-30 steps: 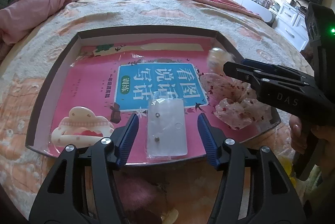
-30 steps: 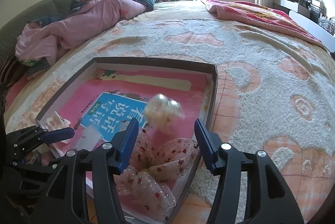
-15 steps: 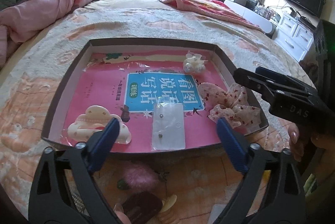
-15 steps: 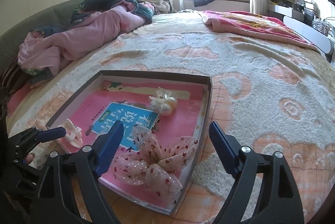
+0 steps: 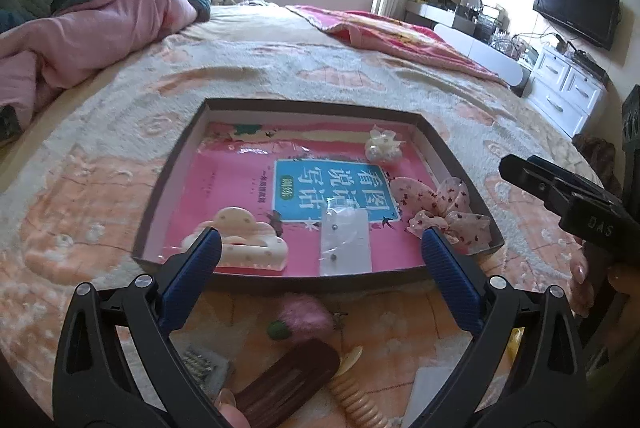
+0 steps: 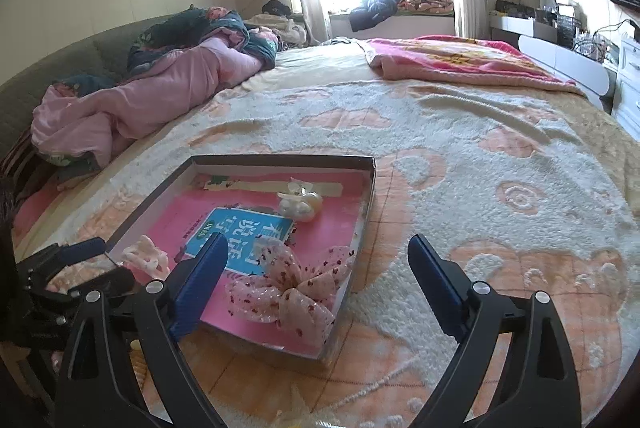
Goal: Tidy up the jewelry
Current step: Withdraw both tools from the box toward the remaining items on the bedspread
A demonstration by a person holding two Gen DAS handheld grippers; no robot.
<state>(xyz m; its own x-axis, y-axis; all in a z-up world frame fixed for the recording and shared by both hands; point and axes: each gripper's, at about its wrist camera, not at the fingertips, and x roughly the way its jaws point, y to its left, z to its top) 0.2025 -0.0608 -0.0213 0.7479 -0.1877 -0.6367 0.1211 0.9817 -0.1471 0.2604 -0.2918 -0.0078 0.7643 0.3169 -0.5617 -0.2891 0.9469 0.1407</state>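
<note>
A shallow dark-rimmed tray (image 5: 304, 104) lined with a pink book lies on the bed. In it are a cream cloud-shaped hair clip (image 5: 240, 240), a clear packet with two small studs (image 5: 346, 244), a pink spotted bow (image 5: 440, 204) and a white pearl hair piece (image 5: 384, 146). My left gripper (image 5: 320, 233) hovers over the tray's near rim, its jaws opening with nothing between them. My right gripper (image 6: 318, 238) hangs above the tray's near right corner and the bow (image 6: 296, 284), jaws also opening and empty. The pearl piece (image 6: 298, 204) rests near the tray's far side.
On the blanket in front of the tray lie a pink fuzzy strawberry charm (image 5: 306, 316), a brown hair clip (image 5: 288, 384), a cream comb (image 5: 356, 388) and a small silver piece (image 5: 200, 364). Pink bedding (image 6: 140, 100) is piled at the far left. A hand (image 5: 580, 280) holds the right tool.
Both grippers opened wide and drew back and up from the tray. The pearl piece left the right jaws and now rests in the tray. The packet stays on the book.
</note>
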